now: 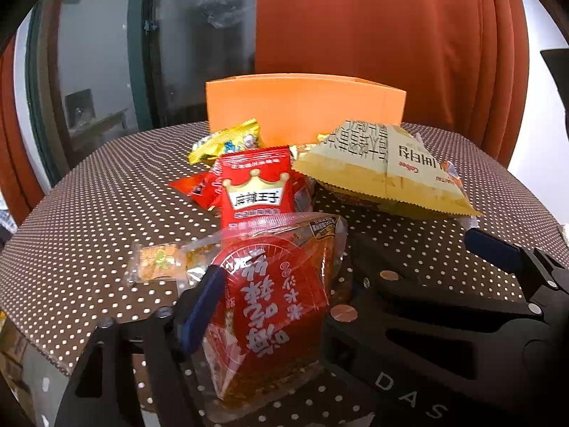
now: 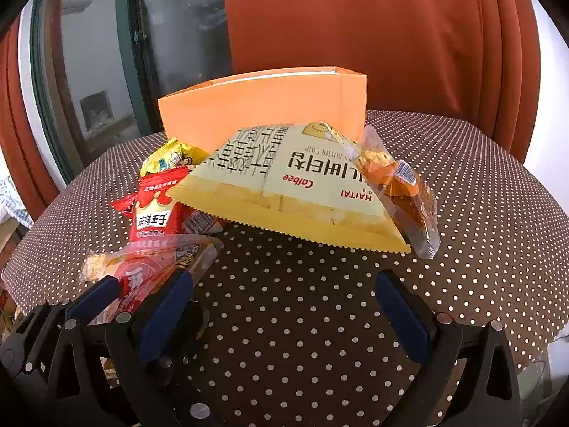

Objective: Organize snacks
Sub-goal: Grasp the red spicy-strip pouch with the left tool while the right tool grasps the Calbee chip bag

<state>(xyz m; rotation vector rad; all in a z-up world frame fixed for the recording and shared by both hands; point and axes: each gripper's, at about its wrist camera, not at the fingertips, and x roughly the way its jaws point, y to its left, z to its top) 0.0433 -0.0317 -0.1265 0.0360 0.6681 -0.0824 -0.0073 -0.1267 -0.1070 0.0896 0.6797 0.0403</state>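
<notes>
On the brown, white-dotted tabletop, a red see-through plastic snack packet lay between the fingers of the left gripper. One blue pad rested against its side. The other finger was in shadow, so I could not tell whether the packet was clamped. The right gripper hung with fingers wide and empty. An open orange cardboard box stood behind the snack pile.
</notes>
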